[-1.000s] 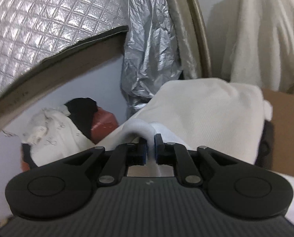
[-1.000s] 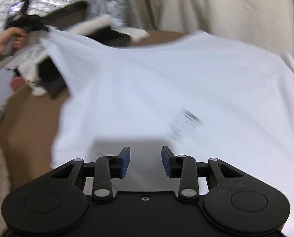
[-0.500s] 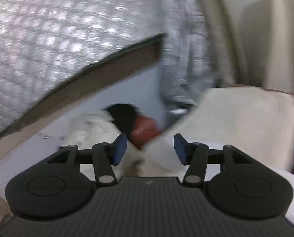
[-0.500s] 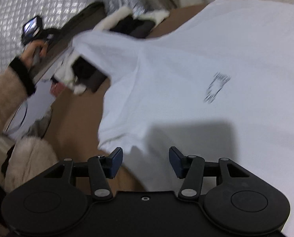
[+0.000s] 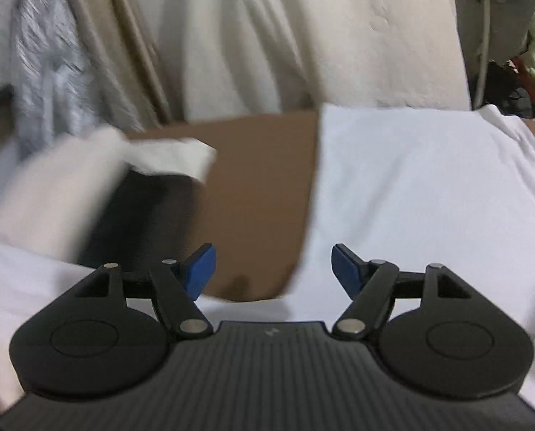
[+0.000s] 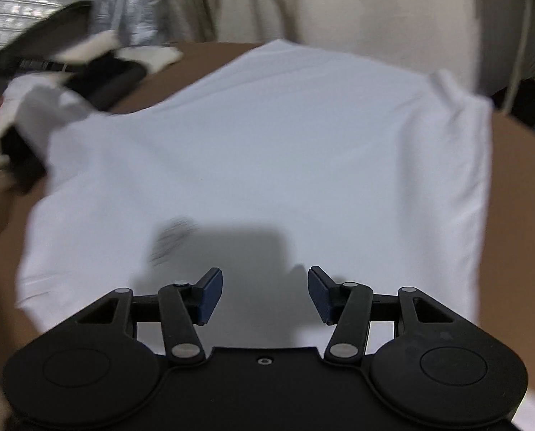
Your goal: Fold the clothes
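A white T-shirt (image 6: 267,151) with a small dark print lies spread flat on a brown cardboard surface (image 6: 519,165). My right gripper (image 6: 265,292) hovers over its near part, open, nothing between its blue pads. In the left wrist view the same T-shirt (image 5: 429,194) fills the right side. My left gripper (image 5: 273,269) hangs over bare cardboard (image 5: 260,194) by the shirt's left edge. Its jaws are opening and hold nothing.
A heap of white and black clothes (image 5: 87,186) lies at the left of the cardboard; in the right wrist view this heap (image 6: 98,72) is at the upper left. Cream fabric (image 5: 303,36) hangs behind, with silver foil sheeting (image 5: 41,54) at the far left.
My left gripper let go of the white fabric it pinched, opened, and swung right toward the flat shirt. The right gripper opened a little wider and shifted over the shirt, which now lies flat.
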`<action>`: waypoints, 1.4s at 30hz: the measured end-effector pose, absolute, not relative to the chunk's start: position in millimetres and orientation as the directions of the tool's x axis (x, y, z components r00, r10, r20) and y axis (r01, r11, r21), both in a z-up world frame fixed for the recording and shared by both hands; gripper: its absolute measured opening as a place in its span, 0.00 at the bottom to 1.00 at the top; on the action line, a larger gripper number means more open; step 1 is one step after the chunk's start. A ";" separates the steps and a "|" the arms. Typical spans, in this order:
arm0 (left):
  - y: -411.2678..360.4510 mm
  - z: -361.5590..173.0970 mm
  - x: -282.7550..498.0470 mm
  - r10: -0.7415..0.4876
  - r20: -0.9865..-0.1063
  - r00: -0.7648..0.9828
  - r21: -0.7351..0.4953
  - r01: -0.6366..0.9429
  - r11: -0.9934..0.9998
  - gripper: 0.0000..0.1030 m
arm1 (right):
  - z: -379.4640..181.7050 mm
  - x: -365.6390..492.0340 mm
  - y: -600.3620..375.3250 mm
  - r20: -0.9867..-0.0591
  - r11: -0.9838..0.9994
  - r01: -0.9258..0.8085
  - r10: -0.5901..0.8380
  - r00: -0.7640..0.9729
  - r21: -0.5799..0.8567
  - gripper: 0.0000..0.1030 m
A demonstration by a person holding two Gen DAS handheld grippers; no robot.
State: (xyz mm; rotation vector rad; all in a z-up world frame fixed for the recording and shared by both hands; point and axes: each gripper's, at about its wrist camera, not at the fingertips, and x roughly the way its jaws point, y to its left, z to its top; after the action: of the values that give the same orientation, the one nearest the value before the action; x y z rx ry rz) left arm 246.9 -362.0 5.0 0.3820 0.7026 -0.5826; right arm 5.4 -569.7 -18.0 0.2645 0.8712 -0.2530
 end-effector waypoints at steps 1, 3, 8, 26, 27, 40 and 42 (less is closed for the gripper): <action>-372.4 -4.0 254.8 -0.367 -0.713 0.598 0.123 0.621 0.774 0.69 | -14.2 8.8 -587.4 -0.773 0.927 0.351 -0.124 0.622 0.134 0.57; -393.0 -22.0 270.8 -0.361 -0.745 0.560 0.101 0.630 0.770 0.69 | -6.5 15.4 -622.8 -0.763 0.902 0.403 -0.151 0.628 0.153 0.57; -451.2 -43.7 324.7 -0.347 -0.785 0.513 0.084 0.643 0.761 0.69 | -0.7 44.5 -728.4 -0.755 0.800 0.537 -0.172 0.633 0.268 0.57; -528.4 -90.3 468.2 -0.521 -0.774 0.361 -0.156 0.688 0.708 0.60 | -58.4 115.4 -917.1 -0.715 0.465 0.783 -0.366 0.596 0.414 0.55; -528.2 -94.1 467.0 -0.525 -0.774 0.353 -0.163 0.691 0.704 0.60 | -63.3 118.4 -919.2 -0.726 0.453 0.785 -0.350 0.592 0.422 0.44; -547.7 -104.3 425.6 -0.441 -0.757 0.483 0.093 0.747 0.658 0.61 | -43.8 126.7 -925.0 -0.769 0.532 0.831 -0.461 0.444 0.161 0.09; -534.4 -93.6 417.7 -0.424 -0.745 0.515 0.106 0.719 0.687 0.60 | -39.7 125.6 -911.6 -0.748 0.503 0.862 -0.550 0.372 0.059 0.35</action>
State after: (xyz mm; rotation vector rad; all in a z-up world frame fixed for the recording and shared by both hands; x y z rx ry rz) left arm 417.7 -534.4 -93.6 0.4343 0.7556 -0.7124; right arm 125.6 -911.6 -39.7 0.4893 0.7365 -0.9520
